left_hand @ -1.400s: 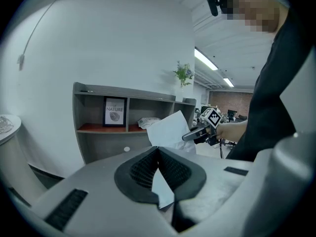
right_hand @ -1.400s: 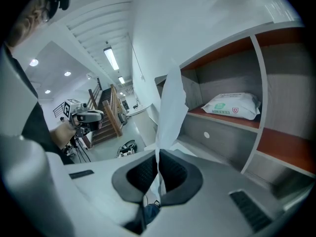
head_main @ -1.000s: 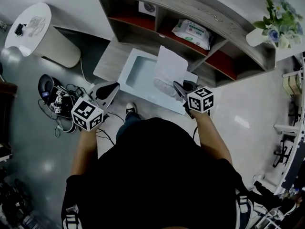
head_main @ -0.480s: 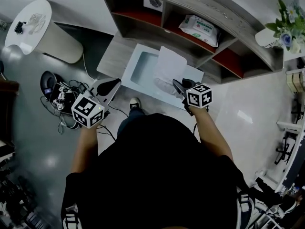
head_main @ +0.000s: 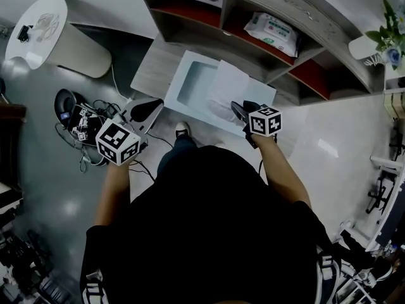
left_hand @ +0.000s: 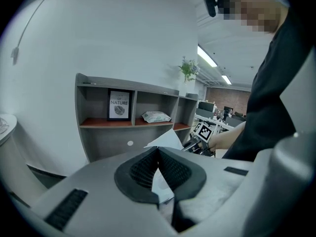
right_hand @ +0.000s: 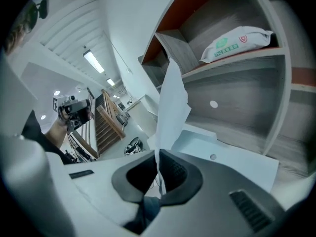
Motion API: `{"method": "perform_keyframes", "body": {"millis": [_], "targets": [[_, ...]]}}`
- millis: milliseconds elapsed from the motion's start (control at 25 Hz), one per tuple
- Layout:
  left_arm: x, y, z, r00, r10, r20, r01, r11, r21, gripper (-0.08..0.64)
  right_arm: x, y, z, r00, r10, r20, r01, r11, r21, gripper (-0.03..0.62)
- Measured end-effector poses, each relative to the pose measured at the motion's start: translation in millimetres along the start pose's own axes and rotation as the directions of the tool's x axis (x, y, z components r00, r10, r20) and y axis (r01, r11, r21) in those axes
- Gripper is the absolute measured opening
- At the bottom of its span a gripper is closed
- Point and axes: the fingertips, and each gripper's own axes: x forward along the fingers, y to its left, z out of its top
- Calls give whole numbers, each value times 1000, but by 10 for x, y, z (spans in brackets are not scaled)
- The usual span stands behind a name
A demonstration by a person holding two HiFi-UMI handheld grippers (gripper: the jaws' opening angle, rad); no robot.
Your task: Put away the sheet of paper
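The right tool (right_hand: 158, 154) had its jaws pinched fully together on the lower edge of the sheet of paper (right_hand: 173, 107). The sheet stood up on edge out of the pads and curled a little at the top, as a thin sheet will when held by one margin only. Just ahead of and below that tool lay an open white drawer (head_main: 193, 84), pulled out from the foot of the grey shelf unit (head_main: 329, 27). The sheet hung over the drawer's near right part, apart from its floor as far as I could tell. I took the drawer for the place the paper was meant to go, and the edge grip for a way of steering the free end in first. The left tool (left_hand: 158, 149) was closed tip to tip with nothing in it. It was off to the left of the drawer's near corner, well apart from the paper, and looked parked out of the way, perhaps ready to push the drawer home. Beyond and above the right tool, a pack of wet wipes (head_main: 272, 30) lay in a red-floored compartment of the shelf, clear of the job. The risk I saw was the limp sheet catching on the drawer's rim and creasing.
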Motion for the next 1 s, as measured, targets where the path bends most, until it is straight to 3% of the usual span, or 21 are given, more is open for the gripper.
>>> {"method": "perform_keyframes", "body": {"millis": [1000], "targets": [[-31, 217, -149, 999, 6, -45, -7, 1000, -20, 20, 530, -485, -533, 998, 2, -66, 13, 974, 225, 14]]}}
